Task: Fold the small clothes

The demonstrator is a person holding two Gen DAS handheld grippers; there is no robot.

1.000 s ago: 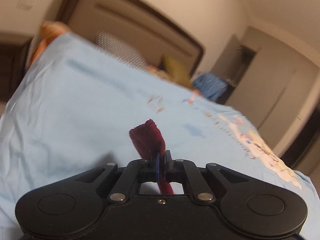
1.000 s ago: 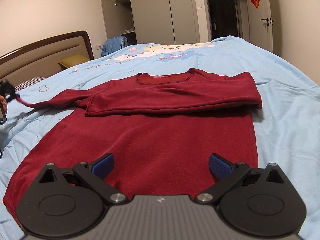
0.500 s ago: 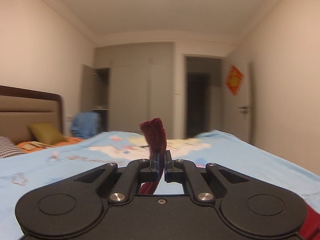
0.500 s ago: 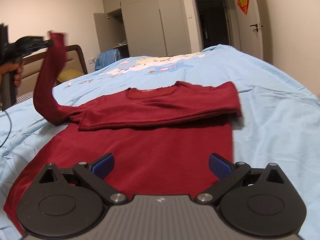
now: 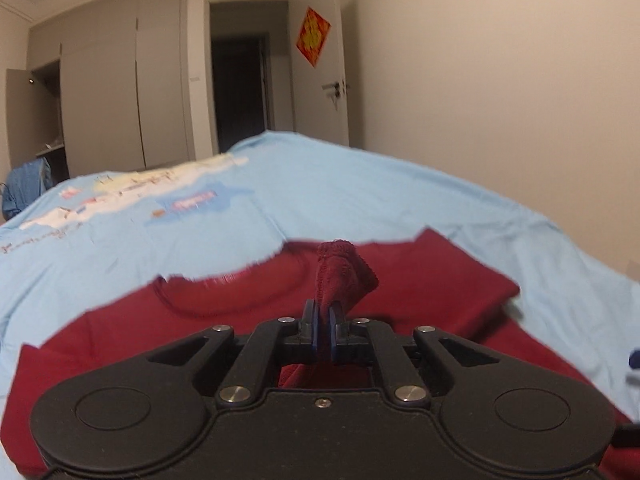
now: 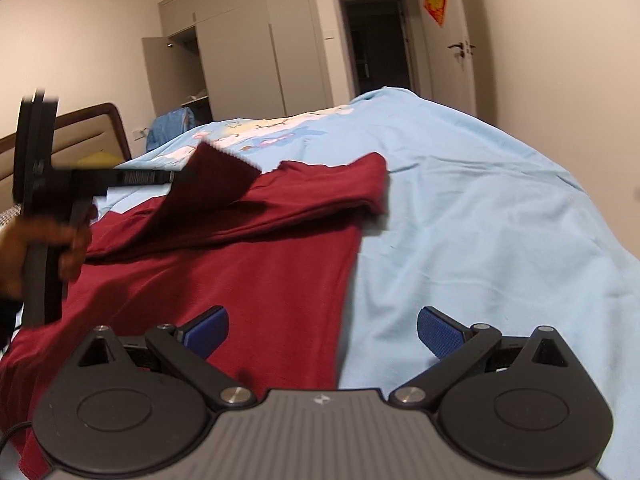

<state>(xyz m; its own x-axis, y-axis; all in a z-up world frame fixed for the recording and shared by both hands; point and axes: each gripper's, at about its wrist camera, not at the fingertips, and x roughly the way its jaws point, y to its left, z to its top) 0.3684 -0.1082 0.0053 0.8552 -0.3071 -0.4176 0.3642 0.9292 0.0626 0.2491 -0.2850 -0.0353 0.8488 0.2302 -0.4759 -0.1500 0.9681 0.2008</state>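
The left gripper pinches the cuff of the dark red knit sweater, above it. The right gripper is spread wide over its blurry edge, maybe the hem.

You get soft, warm, even indoor light in both views, with faint shadows under the sweater folds. Fisheye bends the walls and darkens the corners. Motion blur smears the left gripper and your hand.
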